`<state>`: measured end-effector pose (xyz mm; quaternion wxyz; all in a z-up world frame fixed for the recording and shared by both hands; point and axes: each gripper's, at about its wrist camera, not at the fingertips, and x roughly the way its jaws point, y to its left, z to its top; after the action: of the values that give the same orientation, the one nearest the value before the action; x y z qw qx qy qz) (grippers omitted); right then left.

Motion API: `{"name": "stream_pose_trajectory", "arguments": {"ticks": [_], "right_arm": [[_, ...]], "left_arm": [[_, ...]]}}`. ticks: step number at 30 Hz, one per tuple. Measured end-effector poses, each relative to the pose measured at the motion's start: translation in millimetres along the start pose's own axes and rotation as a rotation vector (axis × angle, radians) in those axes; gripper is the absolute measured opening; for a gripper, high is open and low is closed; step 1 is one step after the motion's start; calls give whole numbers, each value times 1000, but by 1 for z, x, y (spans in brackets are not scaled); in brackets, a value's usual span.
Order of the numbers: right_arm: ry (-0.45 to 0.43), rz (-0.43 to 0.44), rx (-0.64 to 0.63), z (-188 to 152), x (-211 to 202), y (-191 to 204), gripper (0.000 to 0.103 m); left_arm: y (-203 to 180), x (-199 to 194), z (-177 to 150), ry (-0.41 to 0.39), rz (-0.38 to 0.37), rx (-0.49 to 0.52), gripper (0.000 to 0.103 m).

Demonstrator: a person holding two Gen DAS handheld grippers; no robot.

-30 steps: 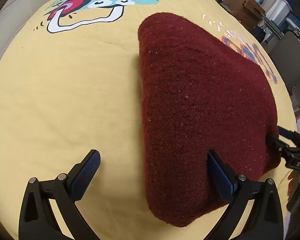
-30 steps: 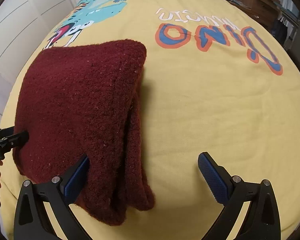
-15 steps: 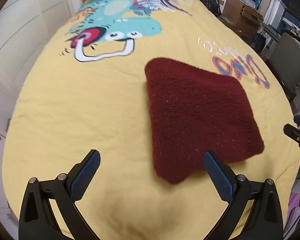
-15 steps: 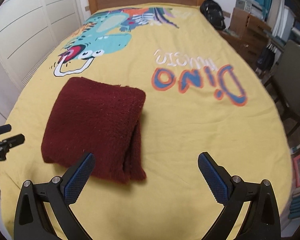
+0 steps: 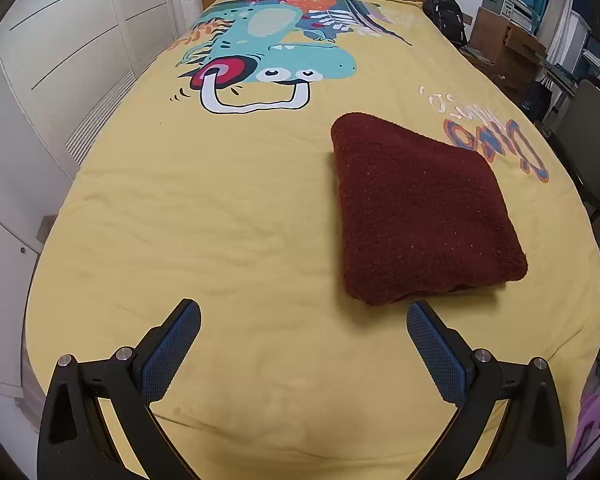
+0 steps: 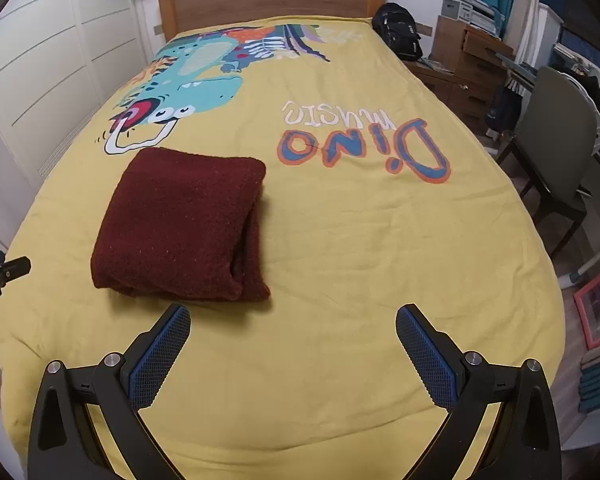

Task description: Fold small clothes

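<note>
The folded maroon sweater [image 5: 424, 216] is lying on the yellow bedspread [image 5: 220, 216]; the left gripper [image 5: 304, 344] and right gripper [image 6: 292, 344] are being held spread apart, empty.

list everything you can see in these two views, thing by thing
folded fleece garment: 1, dark red, on the near half of the bed
bedspread: 1, yellow with a dinosaur print and "Dino music" lettering, covering the bed
headboard: 1, brown wood, far end of the bed
backpack: 1, black, beside the head of the bed
chair: 1, grey, to the right of the bed
wardrobe doors: white, along the left wall
left tongs: 1, black with blue pads, open, empty
right tongs: 1, black with blue pads, open, empty
</note>
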<state>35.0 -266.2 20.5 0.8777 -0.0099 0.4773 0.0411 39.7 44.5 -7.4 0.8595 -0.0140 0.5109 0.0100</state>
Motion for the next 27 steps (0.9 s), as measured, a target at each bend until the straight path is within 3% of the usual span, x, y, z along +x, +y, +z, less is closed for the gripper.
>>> {"name": "stream_pose_trajectory", "arguments": {"ticks": [27], "right_arm": [[4,-8,3,-12,-15,-2,103]], "left_arm": [[-6,-6,-15,7,-1,15,102]]}}
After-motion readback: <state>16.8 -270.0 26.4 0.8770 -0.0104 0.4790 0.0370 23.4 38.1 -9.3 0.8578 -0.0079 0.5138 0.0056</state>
